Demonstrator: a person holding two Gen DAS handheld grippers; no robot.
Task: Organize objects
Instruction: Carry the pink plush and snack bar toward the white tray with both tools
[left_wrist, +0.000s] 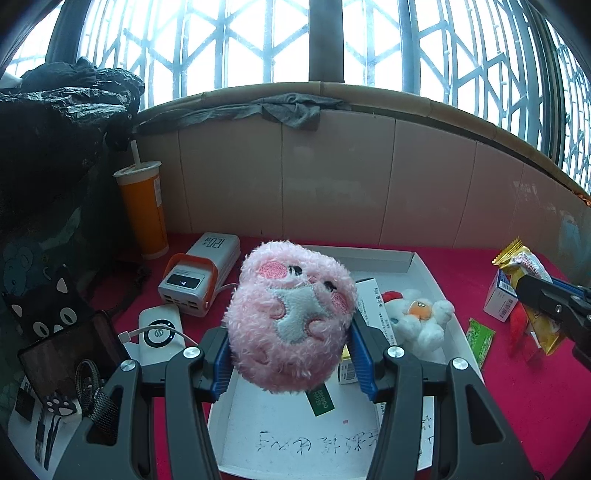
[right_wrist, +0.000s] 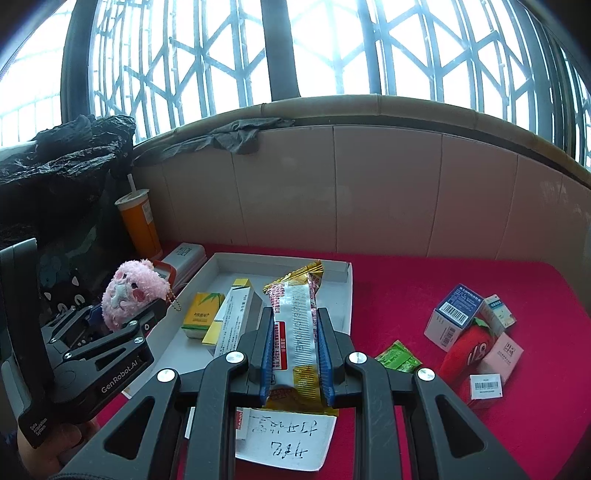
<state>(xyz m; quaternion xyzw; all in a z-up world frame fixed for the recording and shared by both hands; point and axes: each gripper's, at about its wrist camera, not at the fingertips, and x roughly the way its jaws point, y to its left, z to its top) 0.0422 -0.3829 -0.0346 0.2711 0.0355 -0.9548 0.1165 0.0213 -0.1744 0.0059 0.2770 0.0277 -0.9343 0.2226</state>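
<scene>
My left gripper (left_wrist: 291, 354) is shut on a pink plush toy (left_wrist: 291, 314) and holds it above a white cardboard tray (left_wrist: 424, 273). The toy also shows in the right wrist view (right_wrist: 127, 293), left of the tray (right_wrist: 221, 262). A white plush (left_wrist: 421, 321) and small boxes lie in the tray. My right gripper (right_wrist: 295, 354) is shut on a gold-and-white snack packet (right_wrist: 295, 321), held over the tray's near right side. In the left wrist view the right gripper (left_wrist: 554, 299) holds that packet (left_wrist: 524, 264) at the far right.
Power banks (left_wrist: 201, 273), an orange drink cup (left_wrist: 142, 210), a phone (left_wrist: 70, 354) and a dark bag (left_wrist: 55, 147) stand at the left. On the red cloth at the right lie several small boxes (right_wrist: 458, 314), a red strawberry plush (right_wrist: 469, 347) and a green sachet (right_wrist: 399, 356). A tiled wall stands behind.
</scene>
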